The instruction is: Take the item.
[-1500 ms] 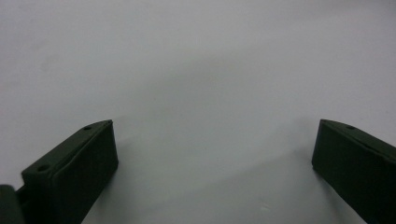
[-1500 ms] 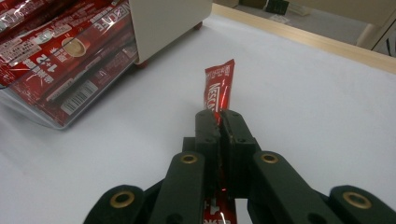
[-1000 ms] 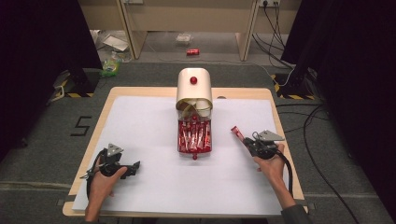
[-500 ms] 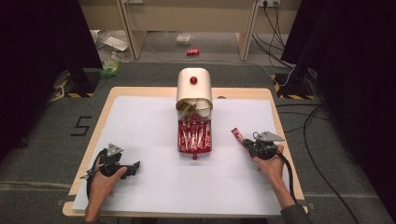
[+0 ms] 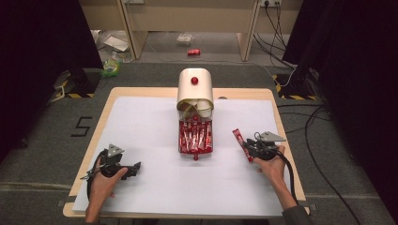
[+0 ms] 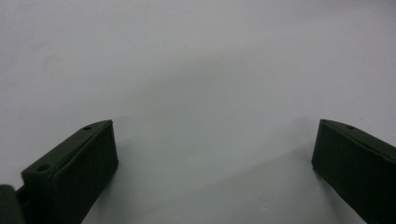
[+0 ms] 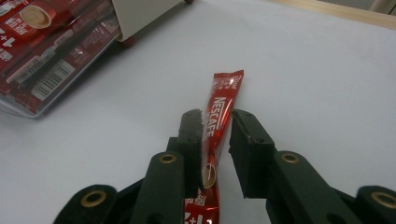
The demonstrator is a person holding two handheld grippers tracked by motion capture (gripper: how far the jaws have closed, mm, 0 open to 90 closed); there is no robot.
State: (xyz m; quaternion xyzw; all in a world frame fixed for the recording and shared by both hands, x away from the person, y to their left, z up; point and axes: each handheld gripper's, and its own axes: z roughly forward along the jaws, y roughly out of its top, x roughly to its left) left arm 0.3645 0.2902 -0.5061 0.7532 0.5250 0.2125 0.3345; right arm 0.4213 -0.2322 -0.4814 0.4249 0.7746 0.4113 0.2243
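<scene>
In the high view the right gripper (image 5: pixel 251 149) sits at the right of centre of the white table (image 5: pixel 141 122), held in the person's right hand (image 5: pixel 272 161), with a red coffee stick (image 5: pixel 241 144) slanting up and to the left from its tip. The right gripper view brings this close: the red Nescafe stick (image 7: pixel 219 126) lies on the white surface between the two black jaws, which have just been opening; the left one stands close against the stick while a gap shows between the stick and the right one. That view also shows, at its upper left, the clear tray of red sticks (image 7: pixel 42 60). From above, the same tray (image 5: pixel 195 137) sits at the centre of the frame, touching the cream dispenser (image 5: pixel 195 91) behind it. The left gripper (image 5: pixel 126 168) rests at the lower left of the high view in the left hand (image 5: pixel 101 183); the left gripper view shows its jaws wide apart over bare white surface.
</scene>
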